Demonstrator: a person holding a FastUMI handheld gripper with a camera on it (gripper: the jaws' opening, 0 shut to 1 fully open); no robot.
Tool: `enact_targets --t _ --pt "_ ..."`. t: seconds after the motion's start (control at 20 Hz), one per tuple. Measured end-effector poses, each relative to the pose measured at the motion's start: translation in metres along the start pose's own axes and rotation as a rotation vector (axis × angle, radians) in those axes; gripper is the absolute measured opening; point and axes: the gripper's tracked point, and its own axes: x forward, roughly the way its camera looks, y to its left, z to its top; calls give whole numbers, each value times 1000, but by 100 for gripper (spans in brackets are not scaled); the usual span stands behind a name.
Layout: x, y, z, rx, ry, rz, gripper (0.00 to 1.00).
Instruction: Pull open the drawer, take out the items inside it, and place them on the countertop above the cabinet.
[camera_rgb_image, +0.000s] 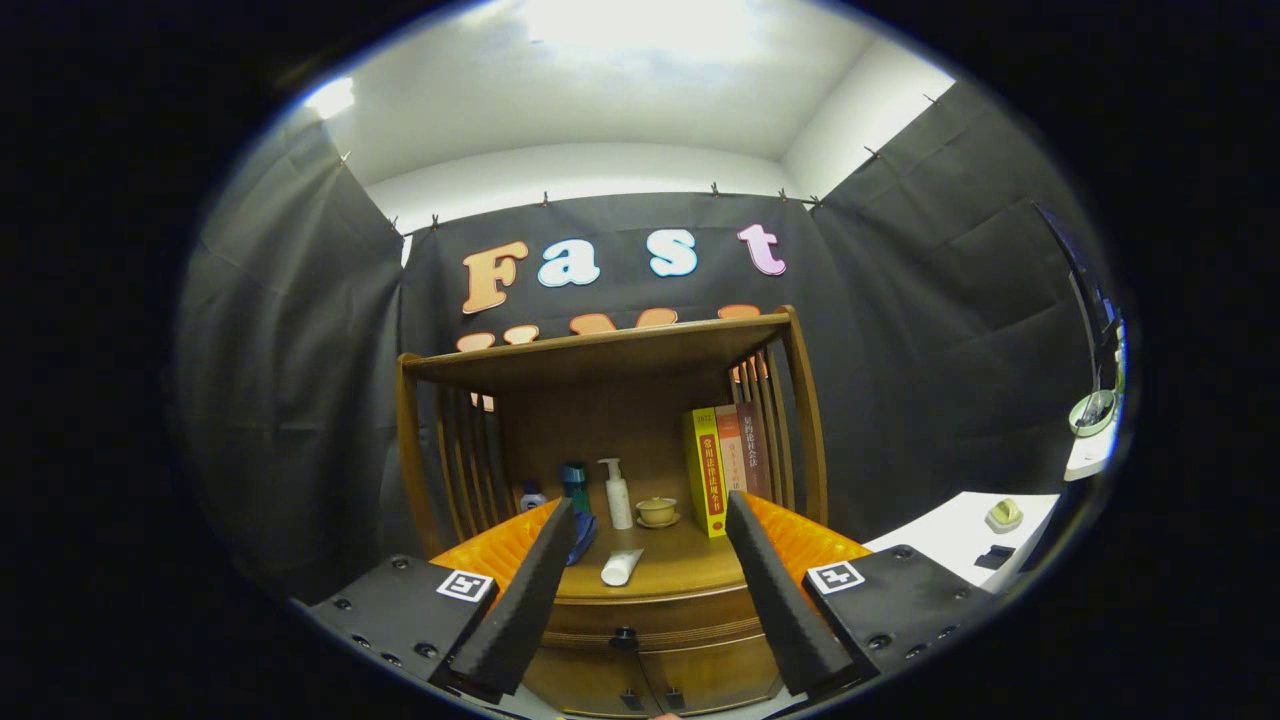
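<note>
The claw (650, 590) hangs with fingers spread apart, gripping nothing. Between them, below the bench (680, 570), sits the closed drawer (650, 618) with its dark knob (624, 636). On the bench above the drawer lie a white tube (621, 566), a pump bottle (618, 495), a small cup (657, 510) and upright books (725, 462).

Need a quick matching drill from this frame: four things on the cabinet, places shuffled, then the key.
1. pump bottle
2. books
3. white tube
4. drawer knob

A. lying flat on the countertop, near its front edge
B. below the countertop, between the open gripper fingers
C. upright at the back, beside the small lidded cup
D. standing against the right side slats

Pairs: 1-C, 2-D, 3-A, 4-B
</note>
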Motion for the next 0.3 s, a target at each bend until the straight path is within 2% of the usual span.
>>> enact_targets --t 0.3 --pt "0 10 -7 -5 13 24 98"
